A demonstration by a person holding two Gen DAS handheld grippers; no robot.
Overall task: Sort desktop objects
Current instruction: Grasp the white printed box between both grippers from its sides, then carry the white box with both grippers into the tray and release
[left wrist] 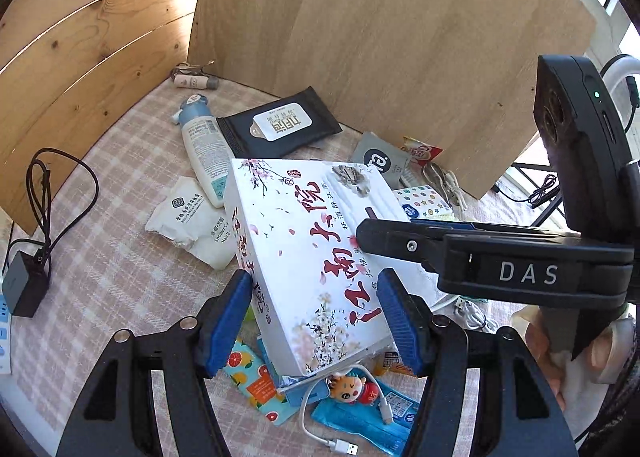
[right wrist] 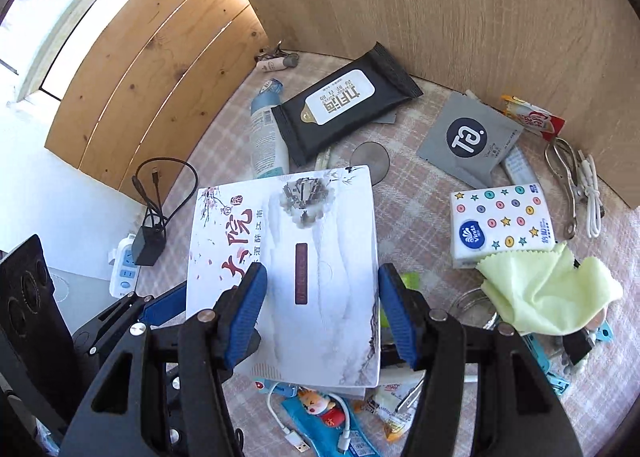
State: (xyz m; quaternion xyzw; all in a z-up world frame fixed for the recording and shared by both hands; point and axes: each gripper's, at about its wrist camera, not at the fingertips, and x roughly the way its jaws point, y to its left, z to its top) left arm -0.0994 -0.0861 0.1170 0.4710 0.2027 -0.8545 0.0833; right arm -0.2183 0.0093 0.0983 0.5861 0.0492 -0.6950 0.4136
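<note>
Both your grippers clamp the white printed box (left wrist: 304,257): left gripper (left wrist: 316,321) fingers wide across its near end, right gripper (right wrist: 320,313) likewise. The box is tilted above clutter on the checked counter (left wrist: 120,257).

Glossy printed cardboard box (right wrist: 288,257); matt black plastic wipes pack (right wrist: 344,101); checked woven cloth (right wrist: 420,217) on the counter; grained wood panels (right wrist: 152,57).

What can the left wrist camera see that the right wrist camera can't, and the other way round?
Only the left wrist view shows the white sachets beside the bottle. Only the right wrist view shows the green cloth and the white power strip. Both show the white flowery box between blue gripper fingers, the black wipes pack and the star-patterned tissue pack.
</note>
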